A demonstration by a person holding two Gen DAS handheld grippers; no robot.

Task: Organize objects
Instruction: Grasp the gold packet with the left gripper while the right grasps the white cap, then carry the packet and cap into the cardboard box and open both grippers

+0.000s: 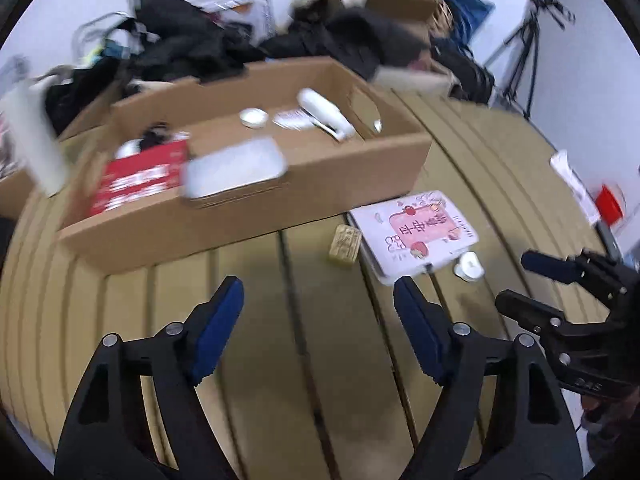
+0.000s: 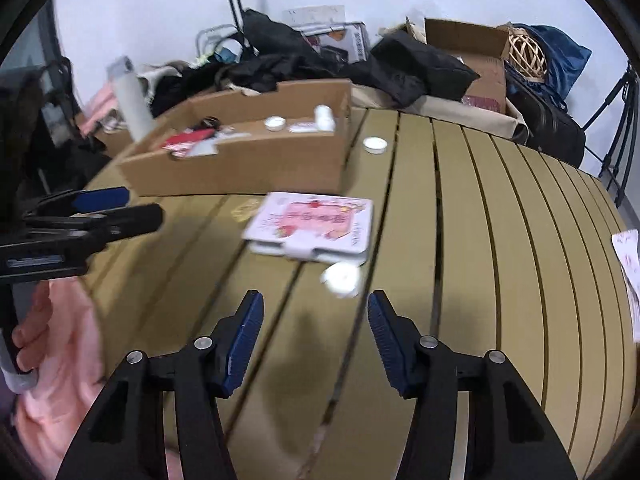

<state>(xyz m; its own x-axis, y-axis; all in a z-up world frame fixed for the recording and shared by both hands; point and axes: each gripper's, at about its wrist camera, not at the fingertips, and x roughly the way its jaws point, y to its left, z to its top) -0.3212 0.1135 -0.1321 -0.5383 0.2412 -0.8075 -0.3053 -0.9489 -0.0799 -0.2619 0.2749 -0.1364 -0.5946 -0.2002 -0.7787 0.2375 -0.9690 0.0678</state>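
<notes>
Left gripper (image 1: 319,312) spread, level | right gripper (image 2: 316,316) spread, level

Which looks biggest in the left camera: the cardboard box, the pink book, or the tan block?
Largest to smallest:
1. cardboard box
2. pink book
3. tan block
All lie at similar distance, so the order seems reliable.

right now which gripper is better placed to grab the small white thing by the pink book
Right. The right gripper is open with the small white object just ahead of its fingertips. The left gripper is also open, but points toward the cardboard box.
</notes>
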